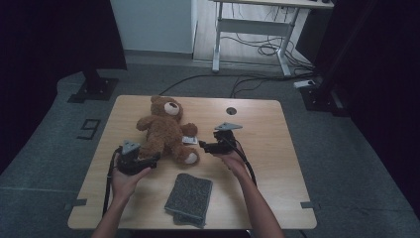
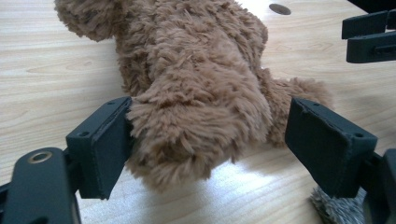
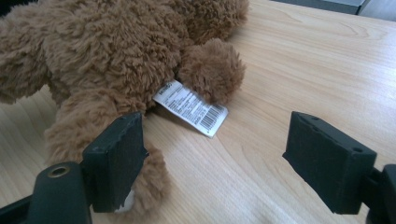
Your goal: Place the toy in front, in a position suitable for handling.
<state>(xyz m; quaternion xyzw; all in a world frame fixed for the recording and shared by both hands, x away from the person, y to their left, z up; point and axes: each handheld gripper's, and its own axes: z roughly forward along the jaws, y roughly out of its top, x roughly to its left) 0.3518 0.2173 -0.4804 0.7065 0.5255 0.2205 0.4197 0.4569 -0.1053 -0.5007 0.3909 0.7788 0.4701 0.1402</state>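
A brown teddy bear [image 1: 166, 130] lies on its back on the wooden table [image 1: 267, 148], head toward the far side. My left gripper [image 1: 153, 159] is at the bear's near-left leg. In the left gripper view that furry leg [image 2: 196, 121] sits between the open jaws of the left gripper [image 2: 217, 140]: the left pad touches fur and the right pad stands apart. My right gripper [image 1: 203, 146] is open just right of the bear's other leg. In the right gripper view the right gripper [image 3: 222, 156] has bare wood between its jaws, close to the white barcode tag [image 3: 190, 108] and a leg [image 3: 84, 126].
A folded grey cloth [image 1: 189, 198] lies near the table's front edge, between my forearms; its corner [image 2: 334, 210] lies by the left gripper's right jaw. A round cable hole [image 1: 231, 111] is in the far part of the table. Cables and a desk frame stand on the floor beyond.
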